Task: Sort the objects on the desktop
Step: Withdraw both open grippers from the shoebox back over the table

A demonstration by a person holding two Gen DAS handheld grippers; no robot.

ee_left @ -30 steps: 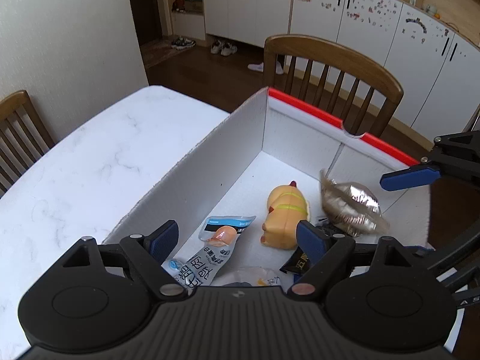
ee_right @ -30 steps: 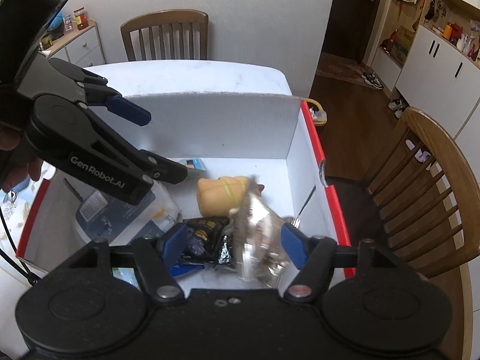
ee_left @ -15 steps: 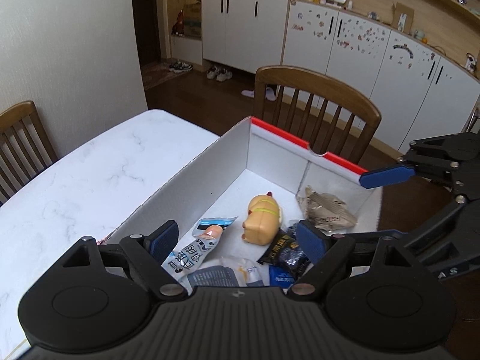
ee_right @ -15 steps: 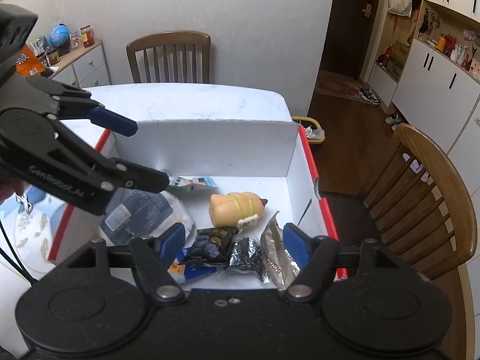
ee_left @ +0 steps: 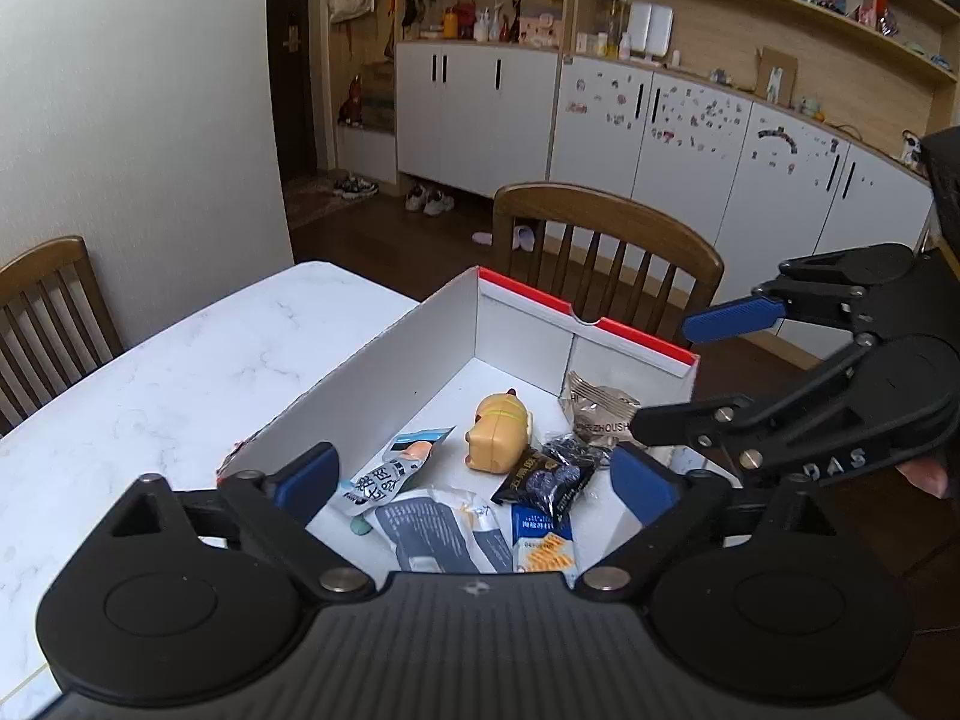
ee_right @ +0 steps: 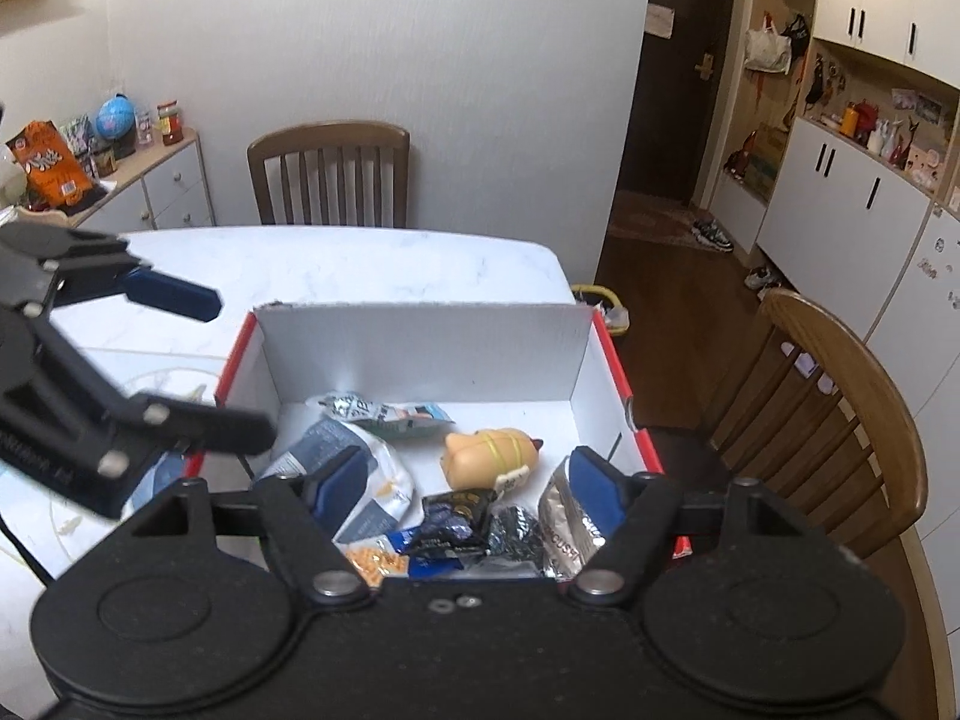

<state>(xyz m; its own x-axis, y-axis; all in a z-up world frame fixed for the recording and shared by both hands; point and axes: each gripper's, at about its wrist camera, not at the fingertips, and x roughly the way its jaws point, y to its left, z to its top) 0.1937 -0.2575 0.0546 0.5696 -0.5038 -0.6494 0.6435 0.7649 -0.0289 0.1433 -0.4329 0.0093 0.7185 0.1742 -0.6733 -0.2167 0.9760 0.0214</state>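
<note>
A snack-laden sideboard (ee_right: 90, 180) is shown only by the right view; both grippers' jaws, just opening, are spread wide and empty above the crinkled silver packet (ee_left: 600, 408) in the box (ee_left: 372, 384)

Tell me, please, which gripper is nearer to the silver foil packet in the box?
Right. The right gripper hangs open just above the silver foil packet, one finger over it; the left gripper hangs open further off, over the blue bags.

Both wrist views look down, close — sharing the box (ee_left: 522, 324).
</note>
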